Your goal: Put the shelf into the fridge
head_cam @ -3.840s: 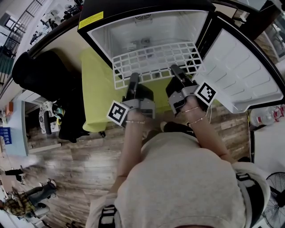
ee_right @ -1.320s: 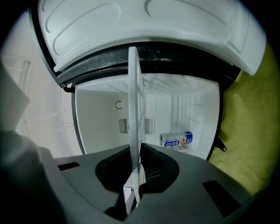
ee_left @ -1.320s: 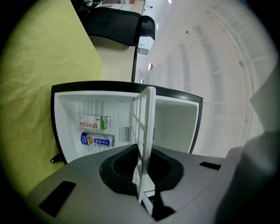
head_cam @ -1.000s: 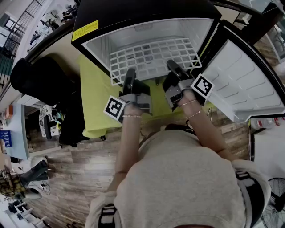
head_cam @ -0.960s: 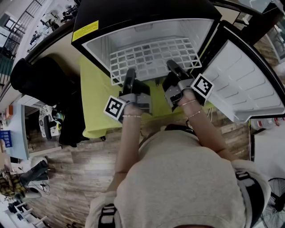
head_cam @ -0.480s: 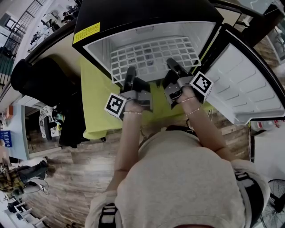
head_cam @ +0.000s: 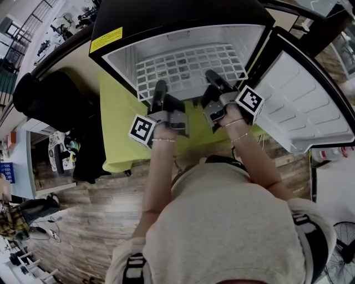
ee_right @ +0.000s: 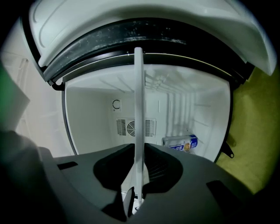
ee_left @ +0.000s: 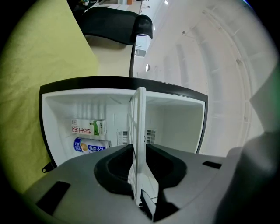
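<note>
The white wire shelf [head_cam: 188, 64] now lies mostly inside the open fridge [head_cam: 166, 16] at the upper centre of the head view. Only its near edge reaches the mouth of the cabinet. Nearly four seconds ago that near edge stuck well out over the yellow-green desk [head_cam: 119, 122], lower in the frame. Since then the shelf has slid inward, and both hands have moved up the frame with it. Over the last half second the shift is slight.

The left tongs [head_cam: 160, 90] are clenched on the shelf's near edge left of centre. In the left gripper view the shelf shows edge-on as a thin white bar pinched between the dark pads. The right tongs [head_cam: 212, 77] are clamped on the same edge further right, and the right gripper view likewise shows the white bar running up from between the closed jaws.

The fridge door [head_cam: 299, 94] stands swung open at the right of the head view, as before. Inside the cabinet, at the lower left of the left gripper view, a green-and-white carton [ee_left: 89, 127] lies just above a blue can [ee_left: 91, 145]. A vent grille [ee_right: 131, 127] shows on the back wall in the right gripper view.
</note>
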Demonstrator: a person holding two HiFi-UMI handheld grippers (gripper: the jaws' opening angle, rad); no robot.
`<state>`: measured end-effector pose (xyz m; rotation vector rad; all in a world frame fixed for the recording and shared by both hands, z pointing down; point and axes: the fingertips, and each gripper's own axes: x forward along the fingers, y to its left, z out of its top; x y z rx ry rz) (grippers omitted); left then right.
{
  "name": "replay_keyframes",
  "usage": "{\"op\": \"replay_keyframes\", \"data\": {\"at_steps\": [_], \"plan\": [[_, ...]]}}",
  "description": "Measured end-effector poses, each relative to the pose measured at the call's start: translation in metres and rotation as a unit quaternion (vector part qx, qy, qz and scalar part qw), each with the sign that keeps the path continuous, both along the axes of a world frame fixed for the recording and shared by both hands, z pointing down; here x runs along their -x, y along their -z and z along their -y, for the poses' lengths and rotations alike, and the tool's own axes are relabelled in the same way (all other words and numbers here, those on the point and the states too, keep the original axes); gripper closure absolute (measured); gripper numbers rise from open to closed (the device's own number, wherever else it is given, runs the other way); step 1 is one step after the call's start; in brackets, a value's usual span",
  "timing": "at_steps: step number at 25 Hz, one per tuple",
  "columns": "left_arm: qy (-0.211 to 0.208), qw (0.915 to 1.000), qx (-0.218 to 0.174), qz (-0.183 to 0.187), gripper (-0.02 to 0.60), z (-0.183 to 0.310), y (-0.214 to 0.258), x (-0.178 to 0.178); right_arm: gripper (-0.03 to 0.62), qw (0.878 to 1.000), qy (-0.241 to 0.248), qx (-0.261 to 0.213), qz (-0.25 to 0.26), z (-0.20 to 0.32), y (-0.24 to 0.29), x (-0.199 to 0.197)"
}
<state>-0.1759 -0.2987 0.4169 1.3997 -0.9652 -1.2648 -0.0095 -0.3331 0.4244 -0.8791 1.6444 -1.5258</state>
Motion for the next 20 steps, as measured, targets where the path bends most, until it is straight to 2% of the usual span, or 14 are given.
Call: {"op": "replay_keyframes", "data": {"at_steps": [3,13,20], "plan": [[0.002,1.0,-0.002,0.004,0.47,-0.003,0.004,0.0,0.487,1.0,0.001,-0.014,0.001,-0.001,0.004,-0.003],[0.003,0.9998,0.018,-0.004,0.499,-0.03,-0.01,-0.001,0.528,1.0,-0.009,0.0,-0.006,-0.022,-0.008,-0.012],[-0.009,0.9996,0.019,0.018,0.54,-0.033,-0.008,-0.005,0.565,1.0,-0.008,0.003,-0.007,-0.027,-0.01,-0.014]]}}
